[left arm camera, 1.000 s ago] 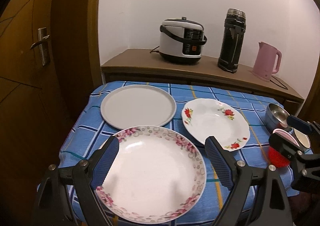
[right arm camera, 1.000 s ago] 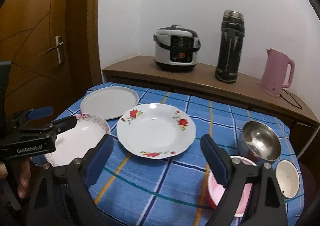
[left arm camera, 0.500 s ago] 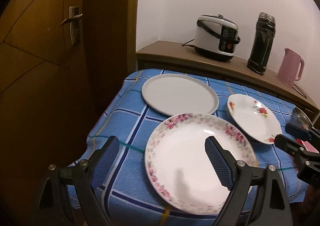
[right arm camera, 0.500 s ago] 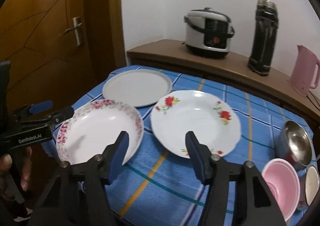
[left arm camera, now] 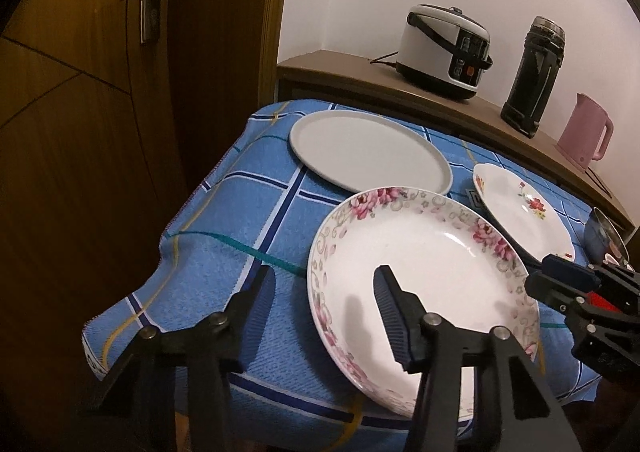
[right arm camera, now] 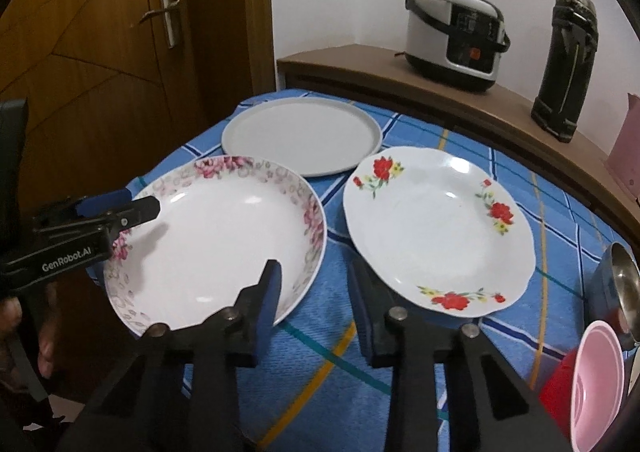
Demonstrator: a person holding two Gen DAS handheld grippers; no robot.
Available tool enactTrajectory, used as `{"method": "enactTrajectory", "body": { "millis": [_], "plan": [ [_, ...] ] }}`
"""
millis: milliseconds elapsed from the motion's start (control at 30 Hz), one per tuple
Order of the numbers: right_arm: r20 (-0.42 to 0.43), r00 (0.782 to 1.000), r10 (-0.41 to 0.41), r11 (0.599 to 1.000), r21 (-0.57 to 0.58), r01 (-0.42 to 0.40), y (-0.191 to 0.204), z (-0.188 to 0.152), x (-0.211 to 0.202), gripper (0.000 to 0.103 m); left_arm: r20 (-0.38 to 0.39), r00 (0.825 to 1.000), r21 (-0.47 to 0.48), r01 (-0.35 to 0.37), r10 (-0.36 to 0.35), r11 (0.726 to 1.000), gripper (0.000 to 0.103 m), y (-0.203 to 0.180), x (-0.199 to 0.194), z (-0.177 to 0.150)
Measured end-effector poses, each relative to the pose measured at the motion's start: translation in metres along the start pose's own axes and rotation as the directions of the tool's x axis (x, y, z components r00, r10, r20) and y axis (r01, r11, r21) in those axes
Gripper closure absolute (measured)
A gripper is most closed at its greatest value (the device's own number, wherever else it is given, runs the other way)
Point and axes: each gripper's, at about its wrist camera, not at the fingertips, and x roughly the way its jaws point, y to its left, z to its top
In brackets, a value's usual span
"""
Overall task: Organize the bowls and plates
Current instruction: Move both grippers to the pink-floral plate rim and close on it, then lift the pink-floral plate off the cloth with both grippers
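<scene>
Nothing has yet been stacked or gathered, so the organizing is judged to be at its very beginning. Three plates are laid out singly on the blue checked tablecloth (right arm camera: pixel 320 356): a plain grey plate (right arm camera: pixel 300 136) at the far side, a pink-flowered plate (right arm camera: pixel 224 240) at the near left corner, and a red-flowered plate (right arm camera: pixel 436 228) just to its right. At the right edge a steel bowl (right arm camera: pixel 624 284) and a pink bowl (right arm camera: pixel 600 380) are seen, with something red beside the pink one that cannot be made out. The left gripper (left arm camera: pixel 324 300) is set astride the left rim of the pink-flowered plate, one finger over the cloth and one over the plate's well; its jaws have just been closing, but a gap is visible and the rim is not yet pinched. The right gripper (right arm camera: pixel 316 292) is placed at the same plate's right rim, jaws likewise just narrowed, one finger inside the rim and one over the cloth, with no pressing contact to be made out. A first lift of this plate is judged to be in preparation; all stacking of plates and nesting of bowls is left to do.
</scene>
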Motion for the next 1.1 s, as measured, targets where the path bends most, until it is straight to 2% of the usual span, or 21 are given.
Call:
{"method": "enactTrajectory", "body": {
  "millis": [267, 400, 467, 667, 867, 1100],
  "plan": [
    [-0.034, 0.999, 0.031, 0.999, -0.009, -0.031, 0.005, -0.003, 0.011, 0.079, -0.038, 0.999, -0.017, 0.028, -0.029, 0.999, 0.070, 0.003, 0.009, -0.005],
    [-0.031, 0.999, 0.037, 0.999, -0.013, -0.037, 0.006, -0.004, 0.012, 0.079, -0.047, 0.998, -0.009, 0.034, -0.035, 0.999, 0.071, 0.001, 0.011, -0.009],
    [-0.027, 0.999, 0.042, 0.999, -0.009, -0.042, 0.005, -0.004, 0.012, 0.079, -0.044, 0.998, -0.005, 0.041, -0.041, 0.999, 0.076, -0.001, 0.011, -0.009],
    [-0.003, 0.999, 0.039, 0.999, -0.001, -0.039, 0.002, -0.004, 0.010, 0.085, -0.032, 0.999, -0.006, 0.028, -0.028, 1.000, 0.078, -0.002, 0.011, -0.010],
    [0.001, 1.000, 0.019, 0.999, -0.027, -0.019, 0.005, -0.004, 0.011, 0.085, -0.028, 0.999, -0.014, 0.019, -0.020, 1.000, 0.079, -0.003, 0.010, -0.010],
    [0.000, 0.999, 0.046, 0.999, 0.004, -0.046, -0.001, -0.003, 0.013, 0.085, -0.021, 1.000, -0.009, 0.016, -0.016, 1.000, 0.079, -0.003, 0.010, -0.010]
  ]
}}
